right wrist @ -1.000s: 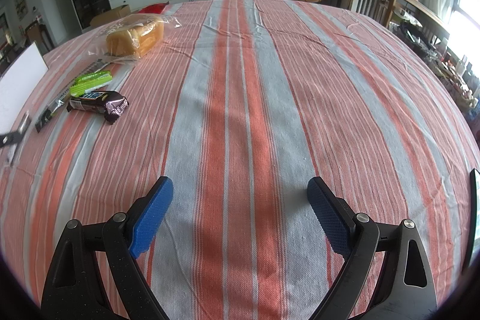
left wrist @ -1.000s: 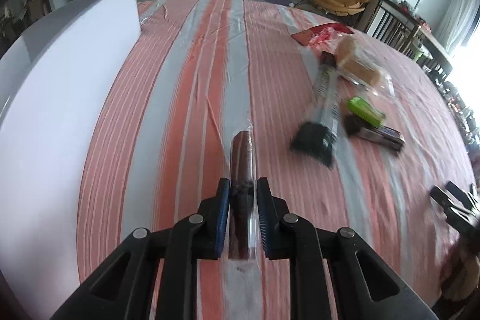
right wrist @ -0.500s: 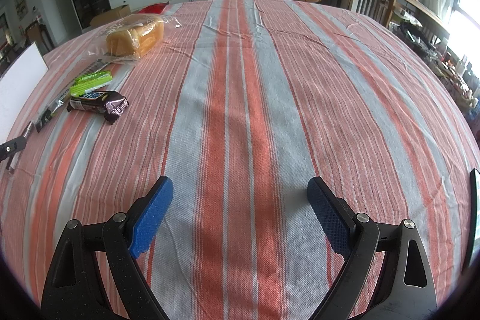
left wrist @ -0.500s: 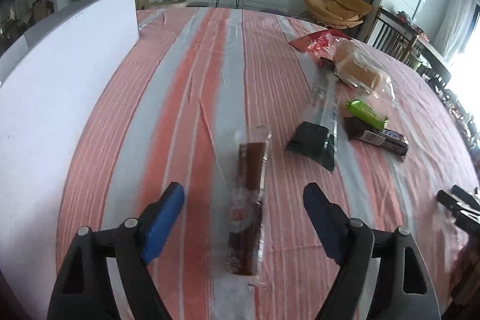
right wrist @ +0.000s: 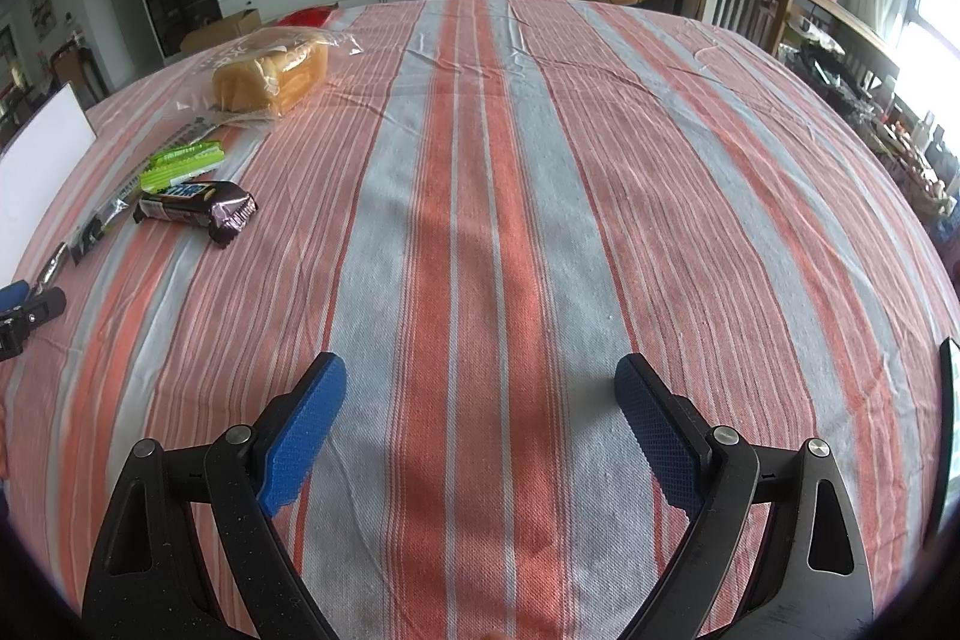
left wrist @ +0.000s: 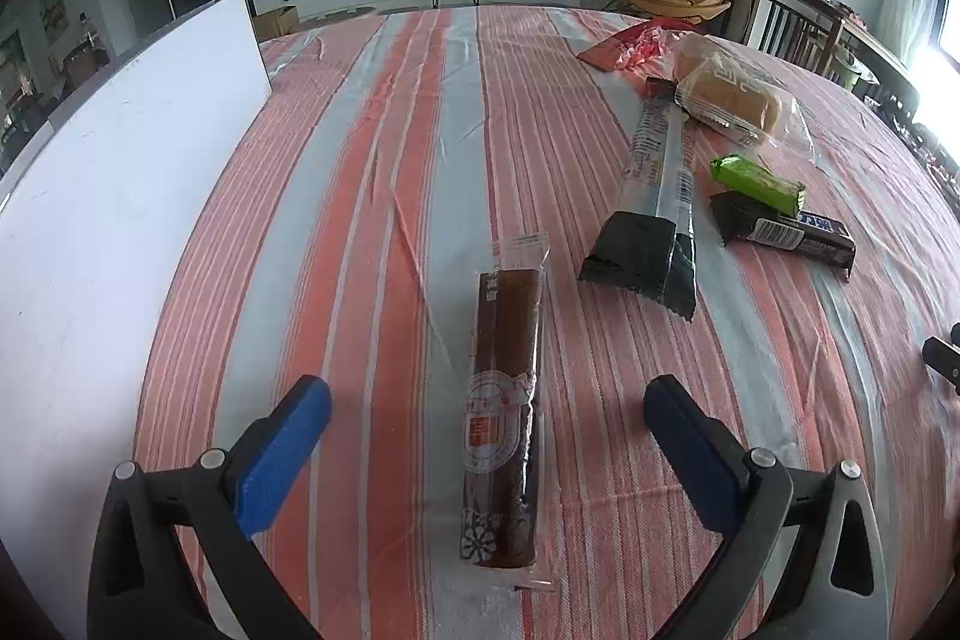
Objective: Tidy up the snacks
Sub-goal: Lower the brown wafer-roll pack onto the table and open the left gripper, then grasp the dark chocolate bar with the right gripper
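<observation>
Releasing is what the left wrist view is showing: the left tool [left wrist: 487, 421] is standing wide apart, its jaws having just been opening, and the brown snack stick [left wrist: 504, 424] in clear wrap is lying flat on the striped table [left wrist: 372, 196] between the blue pads [left wrist: 282, 466], touching neither. The stick is running lengthwise, near to far, along a grey stripe, probably laid that way to start a tidy row. Left of it a white board [left wrist: 120, 196] is standing upright along the table edge. To the right and farther off the other snacks are sitting loosely grouped: a long black-ended packet [left wrist: 657, 196], a green bar [left wrist: 757, 184] resting partly on a dark chocolate bar [left wrist: 786, 233], a bagged bread loaf [left wrist: 729, 100], and a red wrapper [left wrist: 624, 47] at the far side. They are looking unsorted as yet, overlapping and pointing in different directions.

Moving to the right wrist view: the right tool [right wrist: 480, 421] is hovering parted and empty over bare cloth, nothing between its pads, seemingly waiting its turn. Far left in this view the same bread loaf [right wrist: 273, 76], green bar [right wrist: 183, 166] and chocolate bar [right wrist: 195, 210] are lying well apart from it. At the left edge a dark finger of the other tool is showing.

Judging from this, one snack is placed and the cluster is remaining to be sorted.
</observation>
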Tool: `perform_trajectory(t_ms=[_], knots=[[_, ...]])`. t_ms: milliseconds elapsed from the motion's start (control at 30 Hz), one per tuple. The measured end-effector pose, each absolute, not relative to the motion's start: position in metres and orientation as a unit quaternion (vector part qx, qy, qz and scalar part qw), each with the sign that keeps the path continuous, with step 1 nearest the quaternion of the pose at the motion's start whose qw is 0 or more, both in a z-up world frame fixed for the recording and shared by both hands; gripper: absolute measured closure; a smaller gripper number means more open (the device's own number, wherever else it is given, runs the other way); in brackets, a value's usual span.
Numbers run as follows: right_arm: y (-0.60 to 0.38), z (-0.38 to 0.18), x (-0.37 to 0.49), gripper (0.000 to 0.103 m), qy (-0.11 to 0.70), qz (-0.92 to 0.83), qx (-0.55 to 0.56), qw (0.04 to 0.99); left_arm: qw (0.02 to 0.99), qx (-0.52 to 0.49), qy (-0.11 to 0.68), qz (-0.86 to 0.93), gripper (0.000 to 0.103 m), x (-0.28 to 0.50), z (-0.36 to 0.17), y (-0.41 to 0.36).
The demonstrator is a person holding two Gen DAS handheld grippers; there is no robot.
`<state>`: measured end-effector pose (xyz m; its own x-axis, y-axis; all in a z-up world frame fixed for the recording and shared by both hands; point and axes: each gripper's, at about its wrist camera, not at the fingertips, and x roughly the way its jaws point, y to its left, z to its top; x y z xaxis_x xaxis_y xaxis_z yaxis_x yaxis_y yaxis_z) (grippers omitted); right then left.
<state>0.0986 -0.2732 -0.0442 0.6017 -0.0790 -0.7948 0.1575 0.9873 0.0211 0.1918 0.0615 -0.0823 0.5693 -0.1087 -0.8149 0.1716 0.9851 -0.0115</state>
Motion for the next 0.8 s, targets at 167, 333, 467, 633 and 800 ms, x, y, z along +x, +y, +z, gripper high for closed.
perform_trajectory(t_ms=[167, 333, 467, 633, 800], knots=[[-0.268, -0.043, 0.098, 0.009, 0.442, -0.061, 0.038, 0.894, 0.885, 0.033, 0.457, -0.078, 0.0, 0.192, -0.082, 0.061], [-0.245, -0.036, 0.122, 0.011, 0.449, 0.031, 0.025, 0.893, 0.886, 0.032, 0.457, -0.078, 0.0, 0.191, -0.082, 0.063], [-0.213, -0.019, 0.166, 0.011, 0.436, 0.096, 0.001, 0.895, 0.886, 0.032, 0.457, -0.078, 0.0, 0.191, -0.082, 0.063], [-0.174, -0.032, 0.223, 0.012, 0.483, 0.137, -0.063, 0.862, 0.886, 0.031, 0.457, -0.078, 0.0, 0.191, -0.082, 0.063], [-0.143, -0.033, 0.233, 0.013, 0.497, 0.158, -0.112, 0.846, 0.886, 0.03, 0.456, -0.077, 0.0, 0.191, -0.082, 0.064]])
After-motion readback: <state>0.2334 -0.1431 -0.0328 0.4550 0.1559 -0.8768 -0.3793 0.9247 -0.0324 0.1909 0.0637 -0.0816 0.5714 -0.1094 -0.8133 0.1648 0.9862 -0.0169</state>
